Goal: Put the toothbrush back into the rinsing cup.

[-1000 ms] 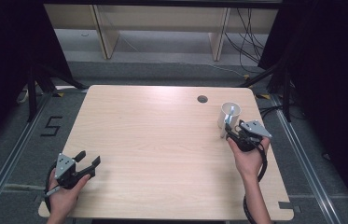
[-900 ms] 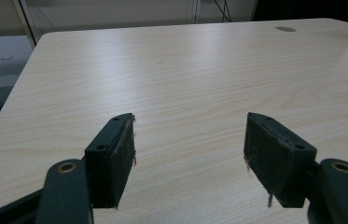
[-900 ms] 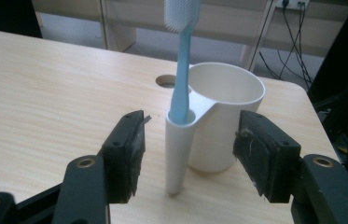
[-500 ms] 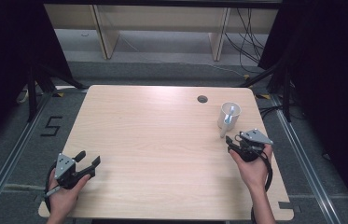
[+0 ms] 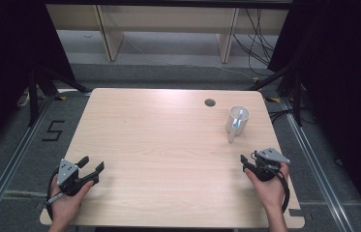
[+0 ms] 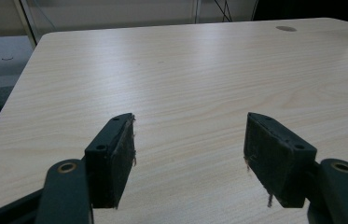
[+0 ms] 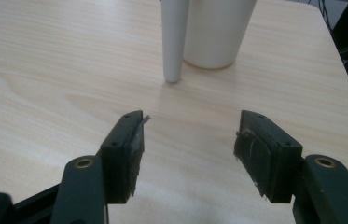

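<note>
At far right of table (image 5: 168, 145), white cup (image 5: 238, 118) stands upright, white stick (image 5: 233, 129) leaning against it; our right gripper (image 5: 247, 161) near, jaws spread, empty; left gripper (image 5: 91, 166) idle, spread; judge step: between grasps; next, we reach forward, pinch stick

A white ceramic cup (image 5: 237, 117) holds a white stick (image 5: 233, 129) on a pale wood-grain table (image 5: 168, 145), flanked by black-jawed grippers.
</note>
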